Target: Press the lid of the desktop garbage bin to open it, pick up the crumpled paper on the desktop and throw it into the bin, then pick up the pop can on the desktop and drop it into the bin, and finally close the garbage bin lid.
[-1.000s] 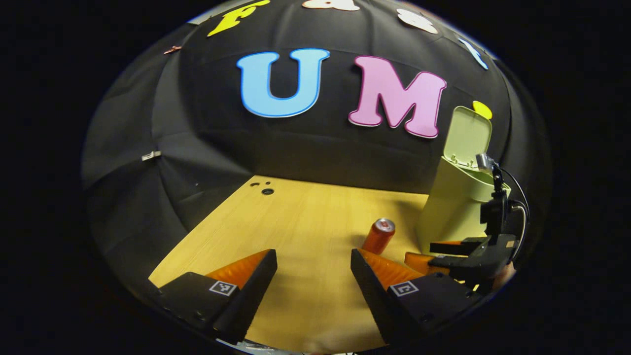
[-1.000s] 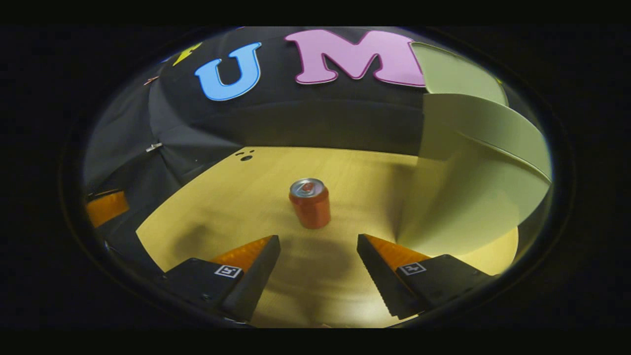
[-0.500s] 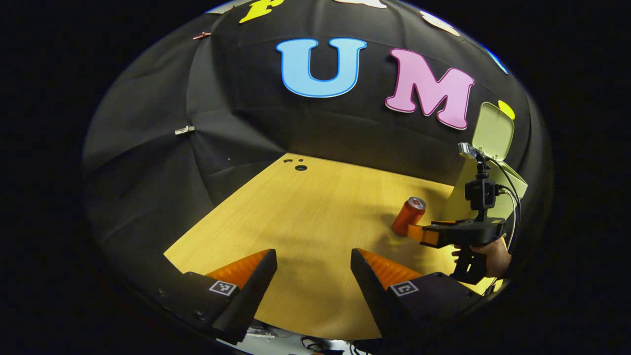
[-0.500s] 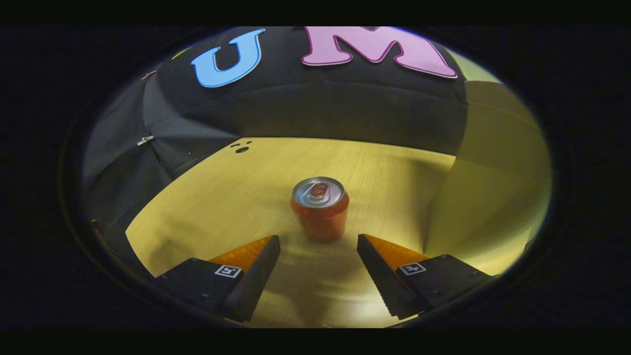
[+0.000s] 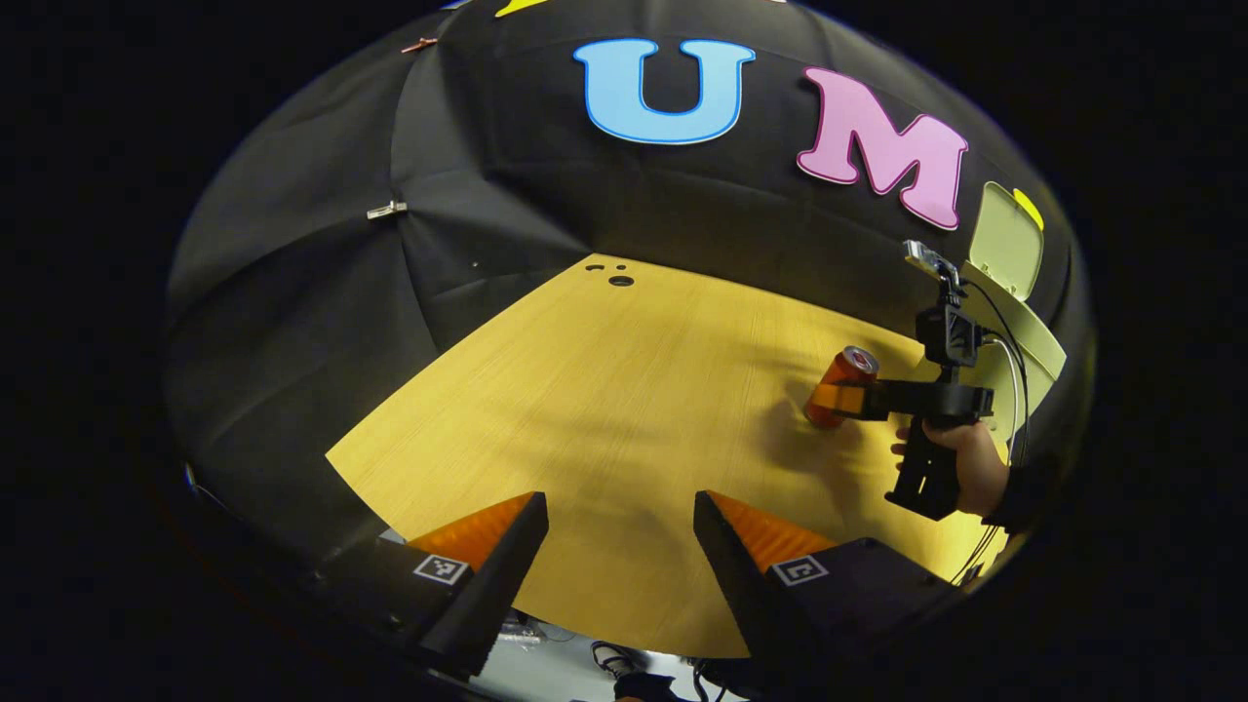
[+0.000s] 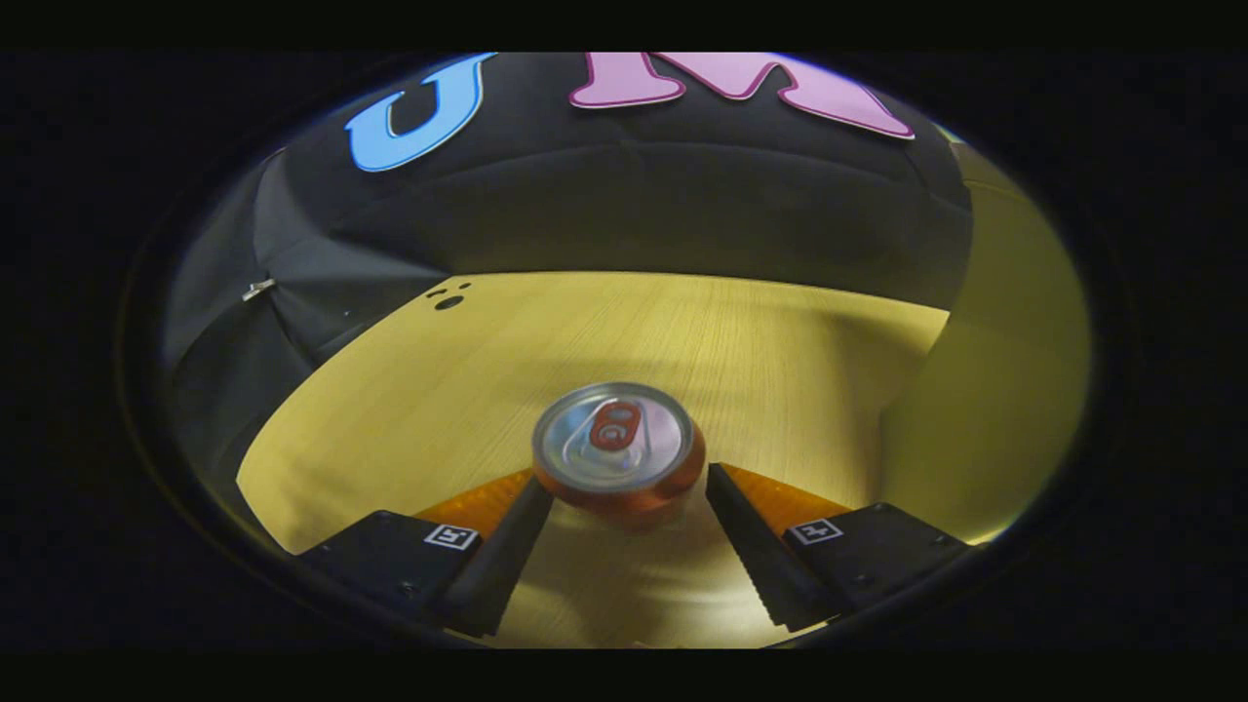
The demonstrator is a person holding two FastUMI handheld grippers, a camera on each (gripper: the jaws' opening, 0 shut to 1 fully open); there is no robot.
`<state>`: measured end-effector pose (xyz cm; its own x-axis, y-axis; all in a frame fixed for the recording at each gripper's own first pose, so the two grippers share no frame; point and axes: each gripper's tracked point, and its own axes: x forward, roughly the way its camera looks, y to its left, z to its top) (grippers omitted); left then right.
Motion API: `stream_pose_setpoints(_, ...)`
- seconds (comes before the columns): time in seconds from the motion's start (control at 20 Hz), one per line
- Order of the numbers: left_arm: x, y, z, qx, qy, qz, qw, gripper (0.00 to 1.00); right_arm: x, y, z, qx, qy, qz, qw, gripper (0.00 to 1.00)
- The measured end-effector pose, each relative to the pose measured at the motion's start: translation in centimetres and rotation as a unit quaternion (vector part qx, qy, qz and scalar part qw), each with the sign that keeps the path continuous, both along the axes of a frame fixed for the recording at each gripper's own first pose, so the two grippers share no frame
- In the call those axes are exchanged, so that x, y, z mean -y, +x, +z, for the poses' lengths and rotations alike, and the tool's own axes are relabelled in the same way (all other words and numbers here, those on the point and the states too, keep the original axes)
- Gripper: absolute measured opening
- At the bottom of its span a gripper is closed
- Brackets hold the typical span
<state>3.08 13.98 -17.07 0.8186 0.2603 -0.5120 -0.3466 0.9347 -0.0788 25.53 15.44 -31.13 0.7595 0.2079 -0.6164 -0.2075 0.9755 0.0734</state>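
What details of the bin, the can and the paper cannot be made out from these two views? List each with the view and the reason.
1. Inside of the bin, left gripper view: hidden by its wall and the right gripper, so whether the paper is in it cannot be told.
2. The bin's top, right gripper view: cut off by the edge.
3. Lower can, right gripper view: hidden under its own top.
4. Finger contact with the can: too close to tell.
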Motion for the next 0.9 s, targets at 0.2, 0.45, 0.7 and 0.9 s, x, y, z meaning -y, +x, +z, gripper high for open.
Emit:
stream_pose_setpoints(0.2,0.4,0.8,0.5,-0.002,0.010,-0.010,1.000,0.97,-0.4,1.1,0.1,0.005,0.010,-0.009,1.000,0.99)
stream_pose_setpoints(0.45,1.4,1.7,0.6,-0.004,0.010,-0.023,1.000,0.97,-0.9,1.1,-0.2,0.003,0.011,0.005,1.000,0.92)
stream_pose_setpoints(0.7,2.3,1.5,0.3,-0.013,0.022,-0.037,0.999,0.97,-0.8,0.9,0.2,0.011,-0.005,0.019,1.000,0.83)
stream_pose_setpoints(0.9,2.8,1.3,0.6,-0.008,0.022,-0.043,0.999,0.97,-1.2,-0.1,2.0,0.026,-0.020,0.043,0.999,0.83)
